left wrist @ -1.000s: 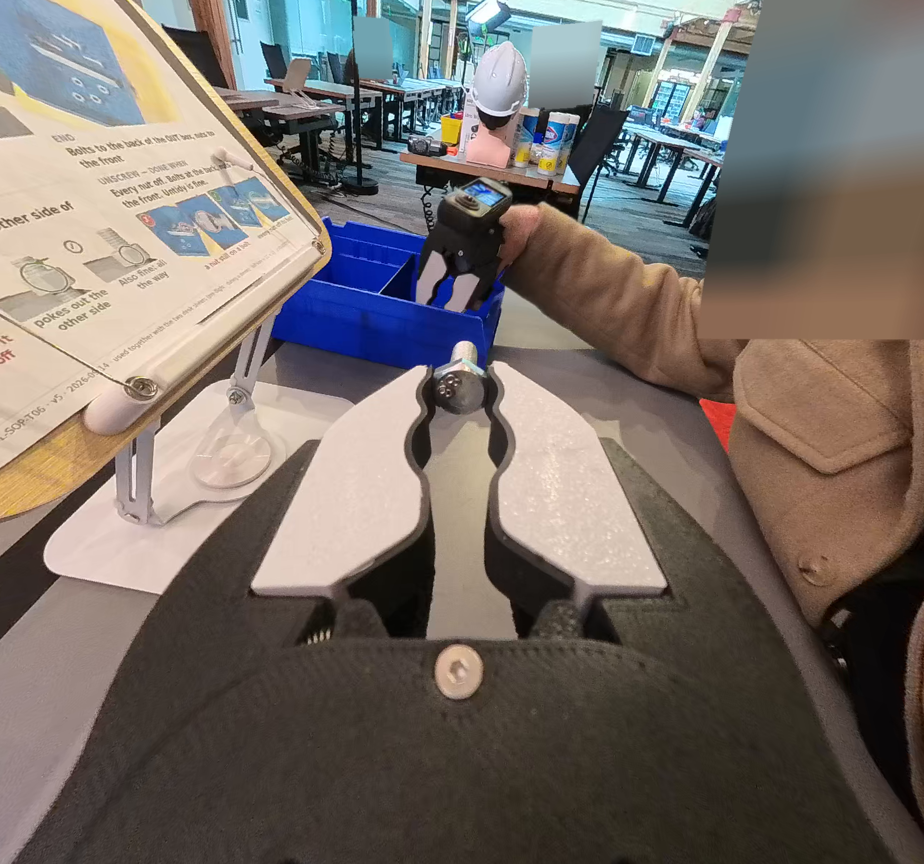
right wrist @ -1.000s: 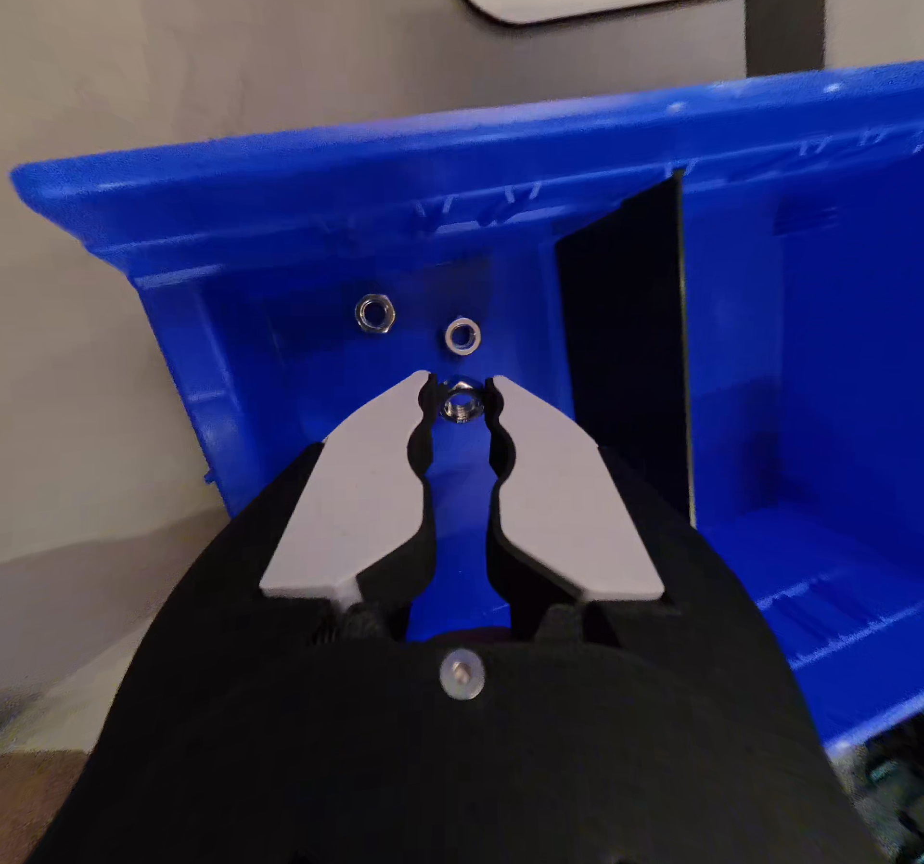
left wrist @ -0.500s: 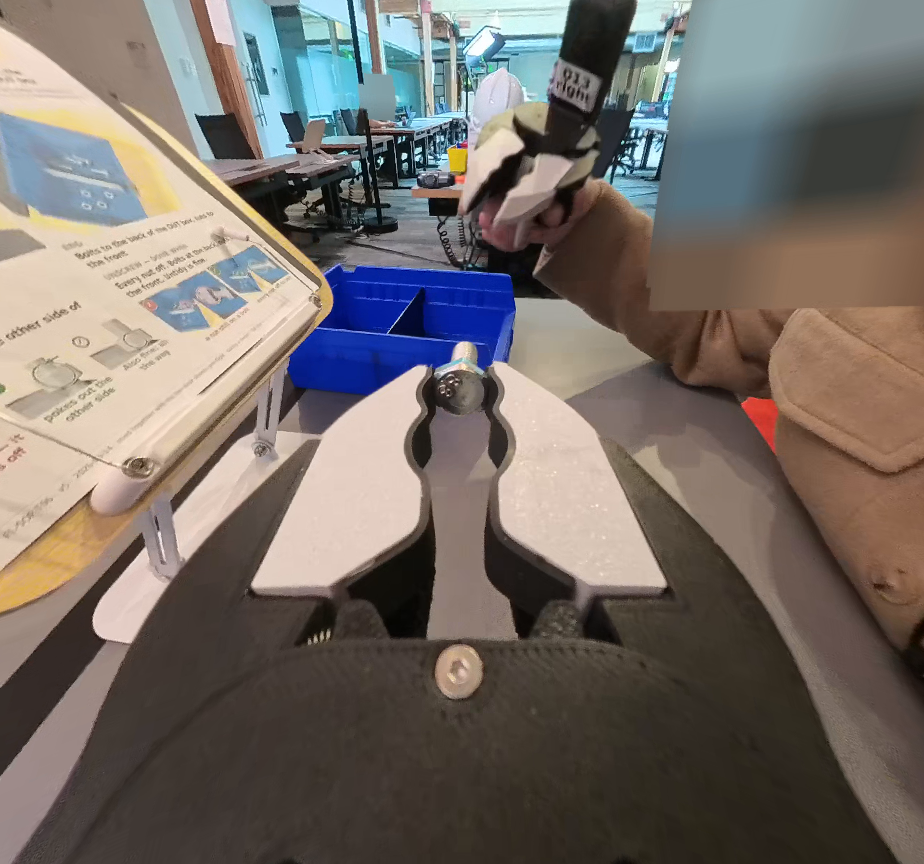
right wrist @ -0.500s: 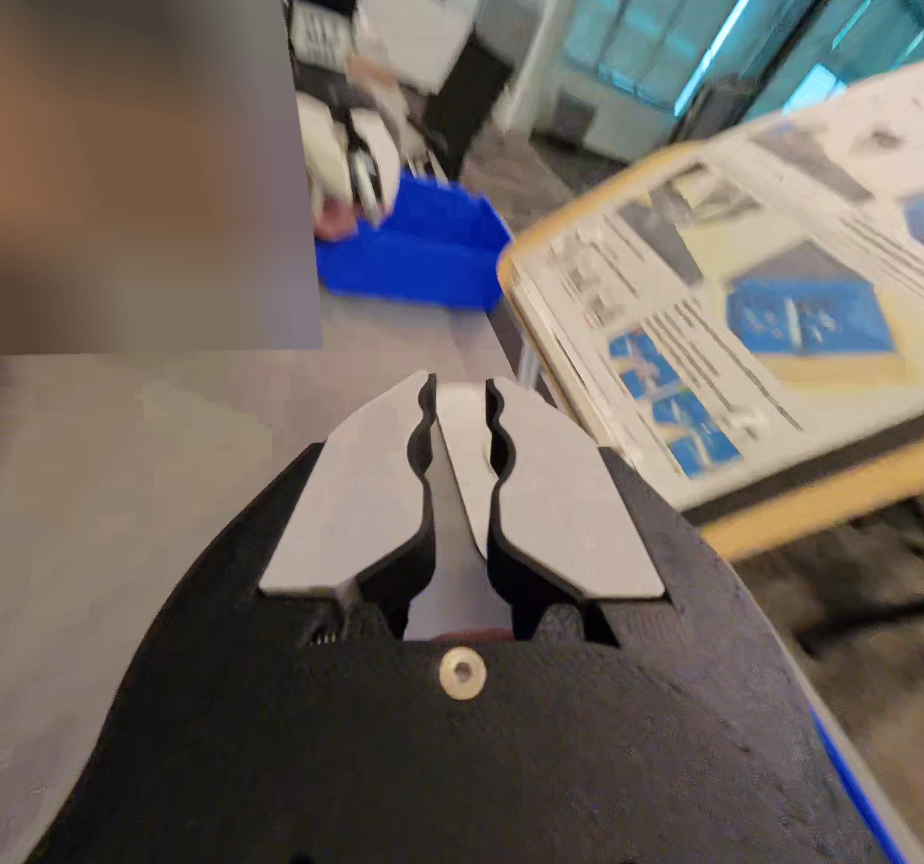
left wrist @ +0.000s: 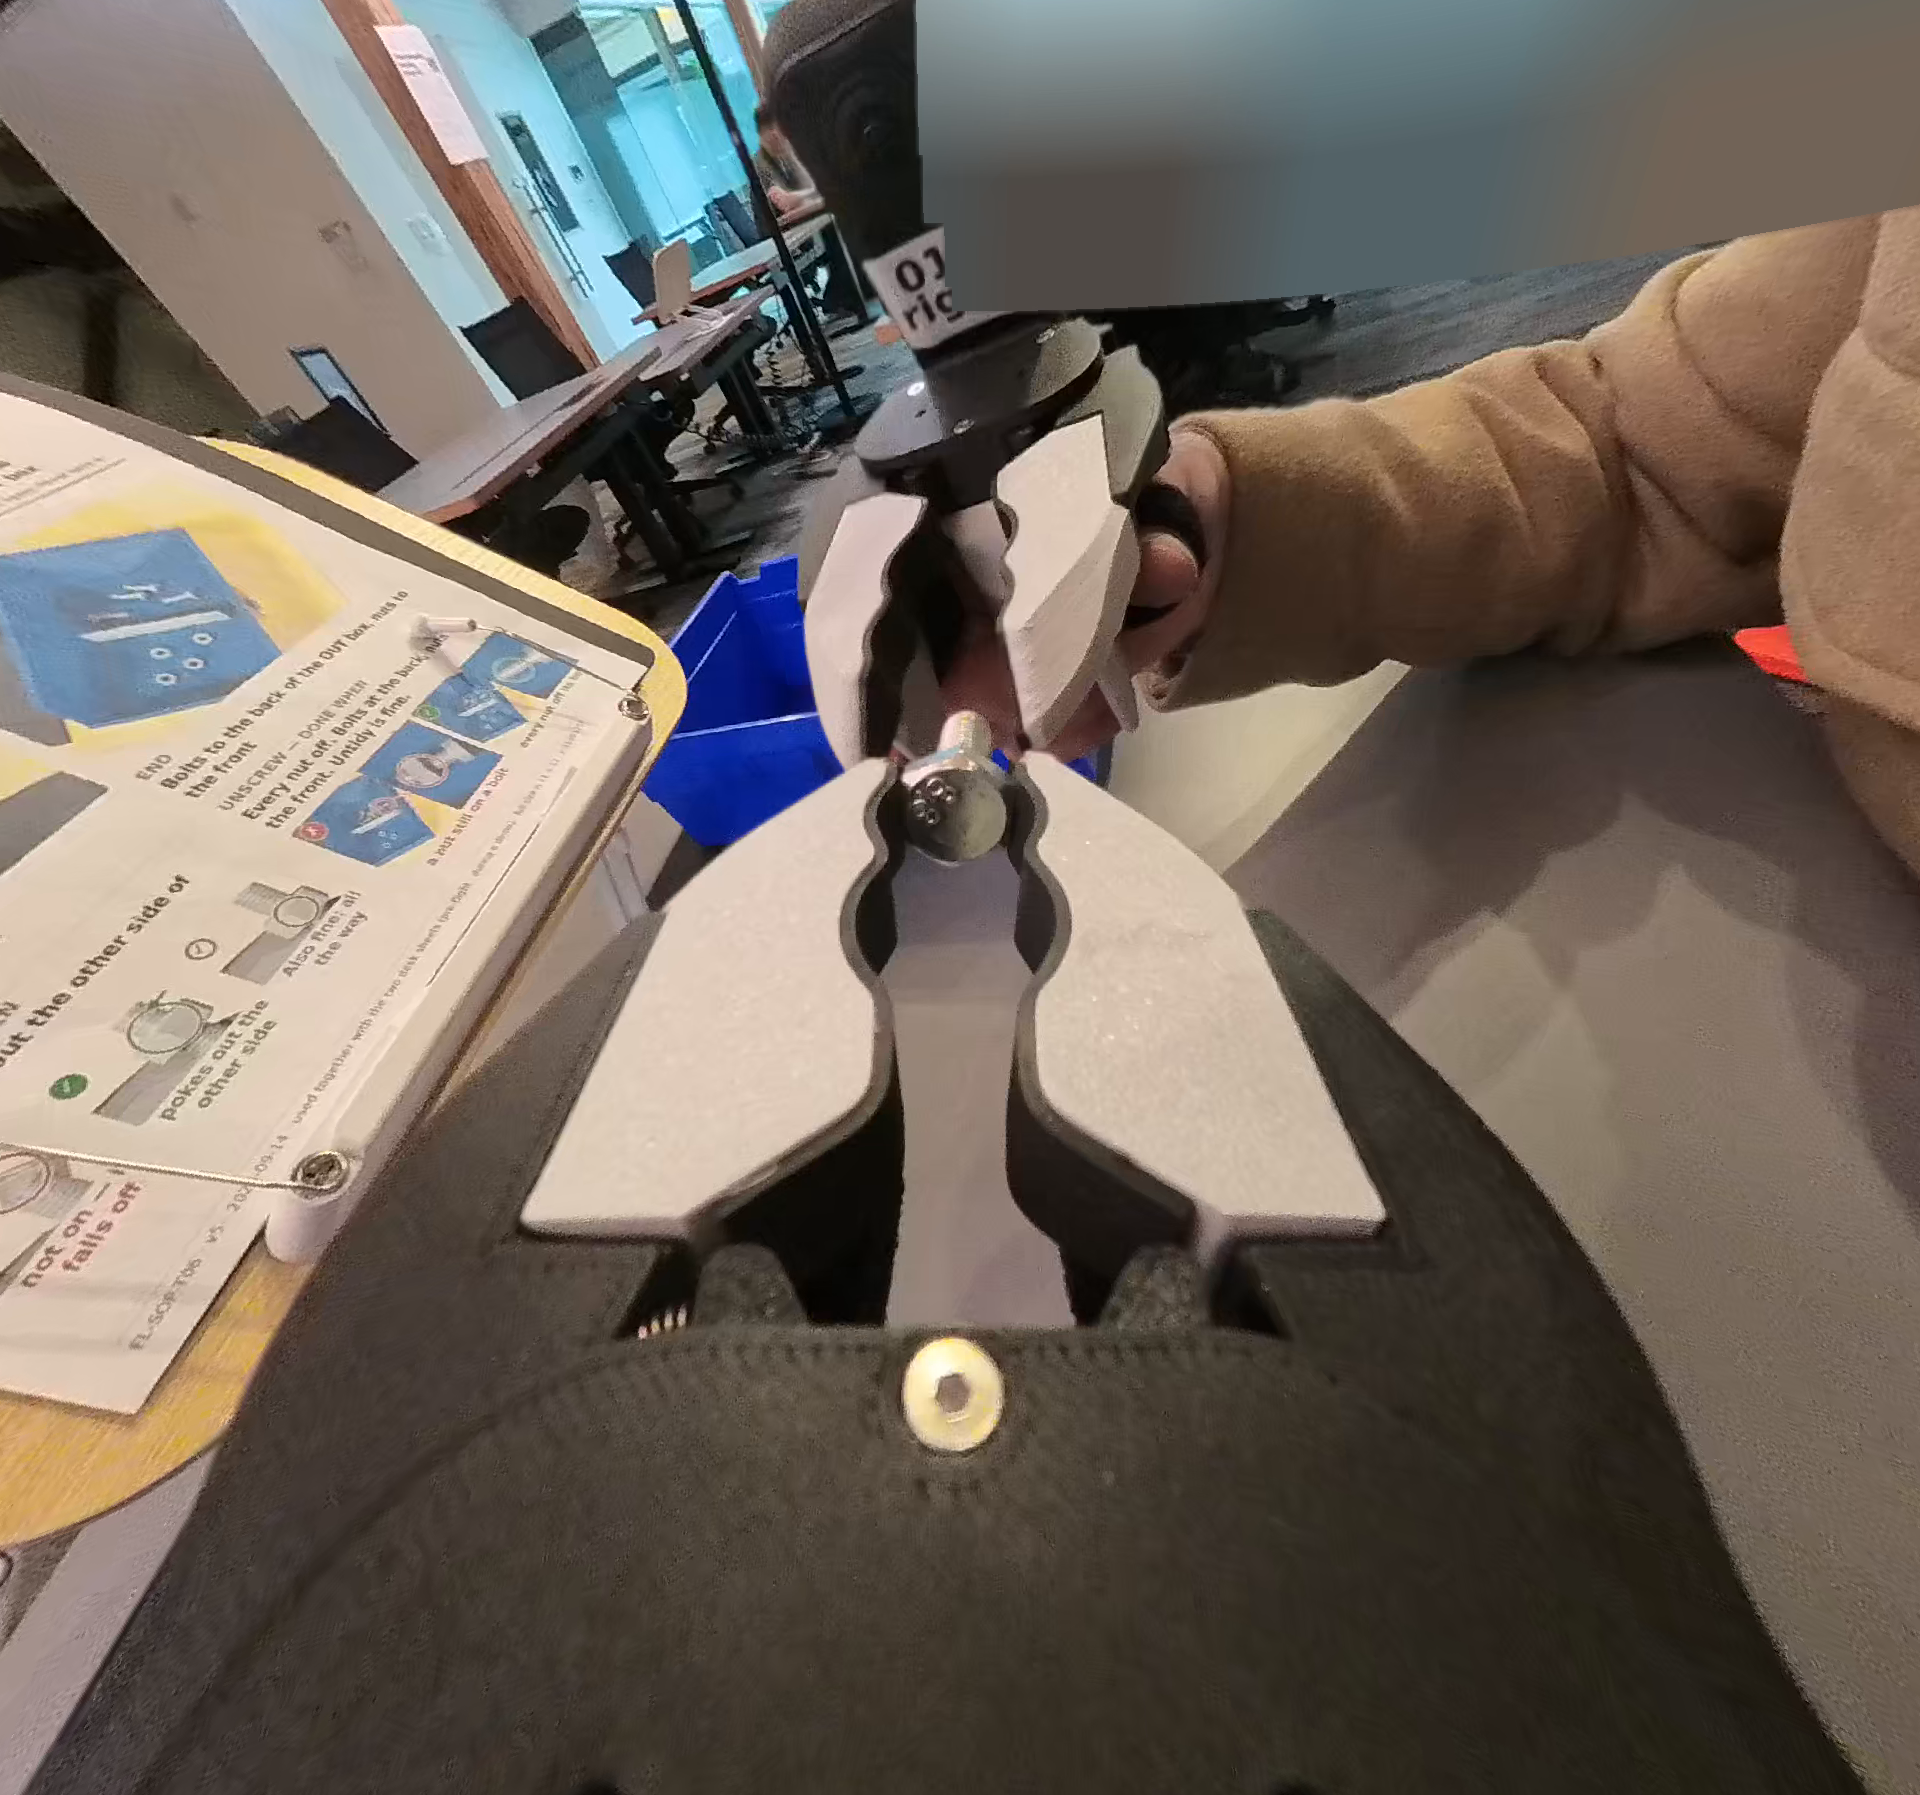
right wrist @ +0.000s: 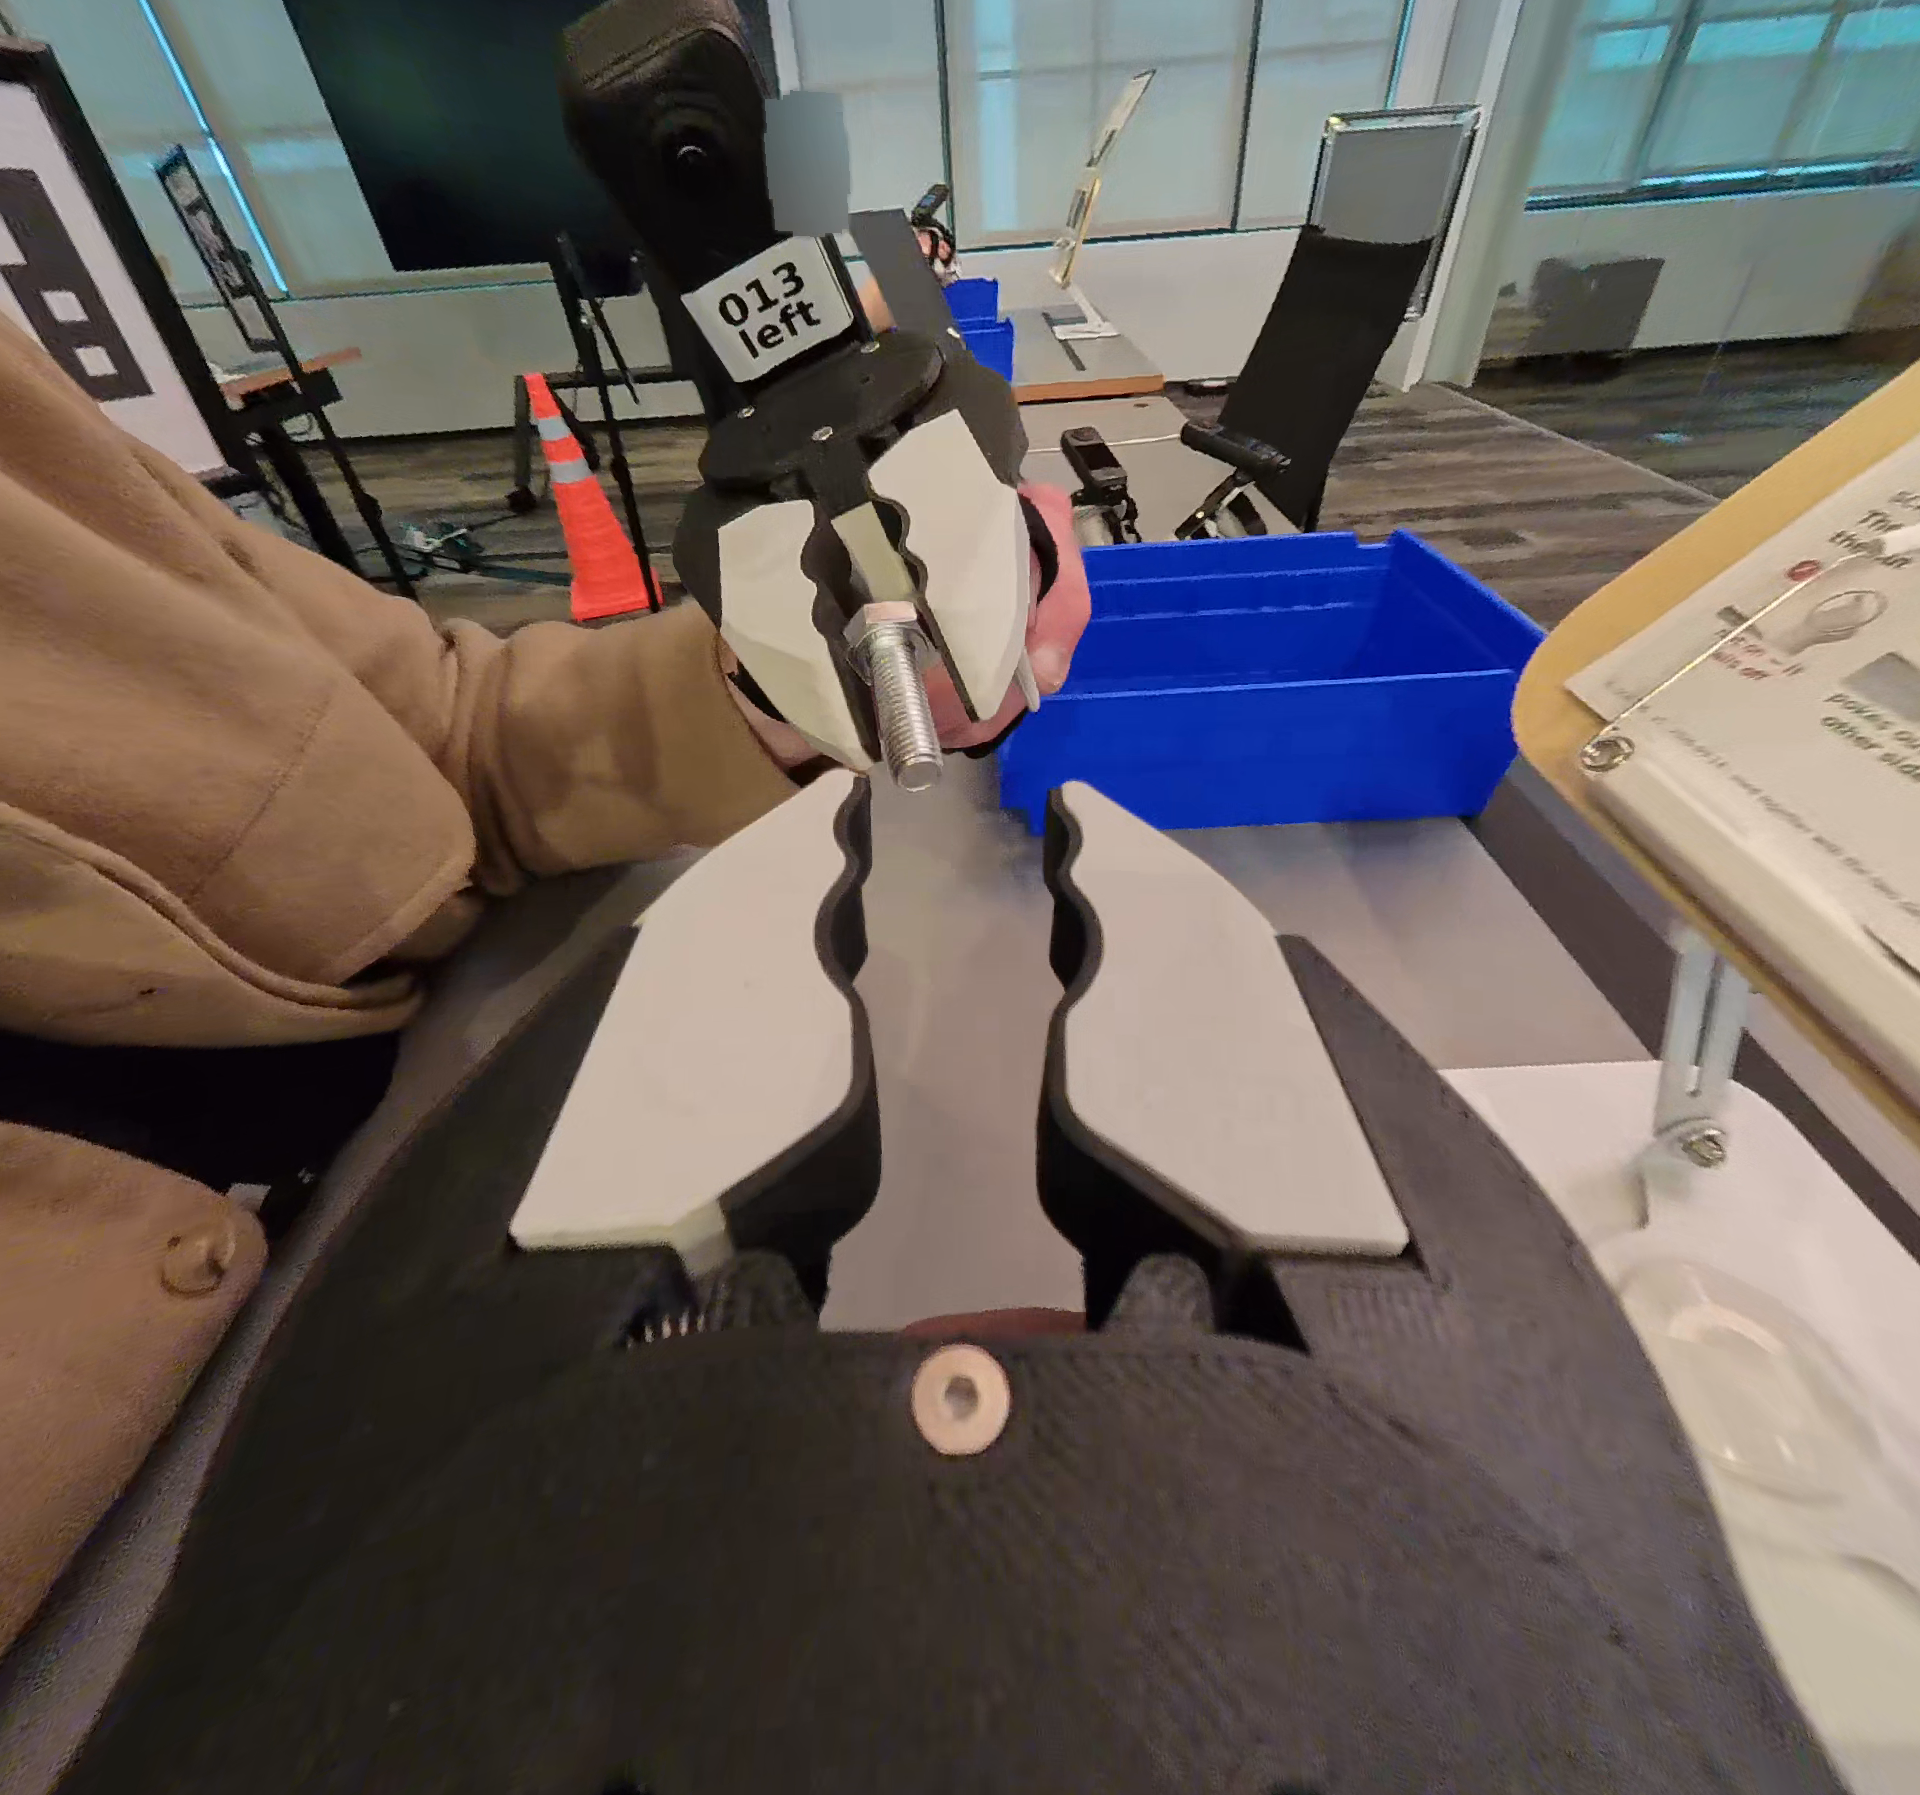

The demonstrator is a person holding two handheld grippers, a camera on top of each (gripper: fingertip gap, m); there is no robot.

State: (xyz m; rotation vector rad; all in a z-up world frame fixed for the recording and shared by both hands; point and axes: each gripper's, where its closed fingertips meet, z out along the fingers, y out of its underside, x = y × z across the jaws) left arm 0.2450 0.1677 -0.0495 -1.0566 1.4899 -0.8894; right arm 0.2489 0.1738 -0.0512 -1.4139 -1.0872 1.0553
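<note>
Left wrist view: left gripper point(left wrist: 956, 795) clamped on bolt point(left wrist: 954, 803) by its head at the fingertips, shank pointing away toward right gripper point(left wrist: 951, 696) just beyond; blue bin point(left wrist: 743, 706) behind, instruction board point(left wrist: 291, 872) to one side.

Right wrist view: right gripper point(right wrist: 956, 795) jaws apart, empty; bolt point(right wrist: 899, 696) tip just above the gap, held by left gripper point(right wrist: 894, 644); blue bin point(right wrist: 1257, 717) behind on grey table point(right wrist: 1403, 924).

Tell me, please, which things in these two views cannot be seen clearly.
- Blue bin floor: right wrist view, hidden by its front wall; left wrist view, blocked by the right hand-held gripper.
- Bolt shank: left wrist view, mostly behind its head.
- Instruction sheet: cut by the frame edge in both views.
</note>
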